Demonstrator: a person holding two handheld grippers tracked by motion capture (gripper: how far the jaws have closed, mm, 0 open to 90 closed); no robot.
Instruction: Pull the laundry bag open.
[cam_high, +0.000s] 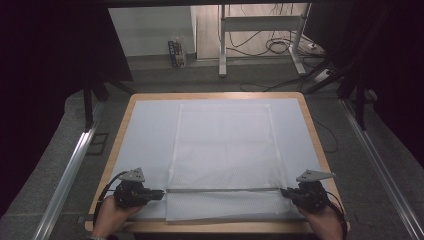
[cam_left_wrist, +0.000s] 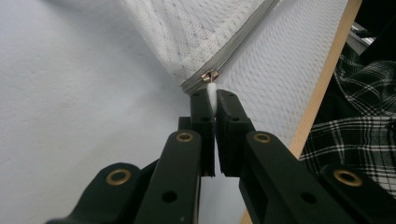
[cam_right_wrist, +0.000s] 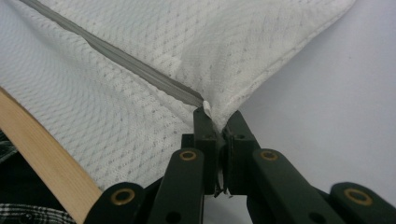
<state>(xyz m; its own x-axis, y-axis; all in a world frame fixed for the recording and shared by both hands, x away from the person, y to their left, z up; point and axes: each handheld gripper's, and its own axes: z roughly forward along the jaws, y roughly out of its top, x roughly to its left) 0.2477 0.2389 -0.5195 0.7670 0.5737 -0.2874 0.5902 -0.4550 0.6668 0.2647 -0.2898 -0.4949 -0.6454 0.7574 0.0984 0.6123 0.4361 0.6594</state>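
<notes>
White mesh bag (cam_high: 223, 150) lying flat at centre frame in the high view, on the pale cloth (cam_high: 145, 135) covering the wooden table (cam_high: 122, 127). Grey zipper (cam_high: 222, 190) running straight across the lower part of the frame, closed along its whole length by the look of it. Left gripper (cam_high: 161, 193) at lower left, jaws pinched narrow on the white zipper pull (cam_left_wrist: 212, 94), brass slider (cam_left_wrist: 209, 75) just beyond the tips. Right gripper (cam_high: 283, 191) at lower right, clamped tight on the bag's seam corner (cam_right_wrist: 207, 110) where the zipper ends. Soft, light, floppy fabric here: likely to bunch and ride along with any tug unless held taut from the far end. Best purchase exactly as taken: pull tab one side, reinforced seam the other, never the loose mesh.
</notes>
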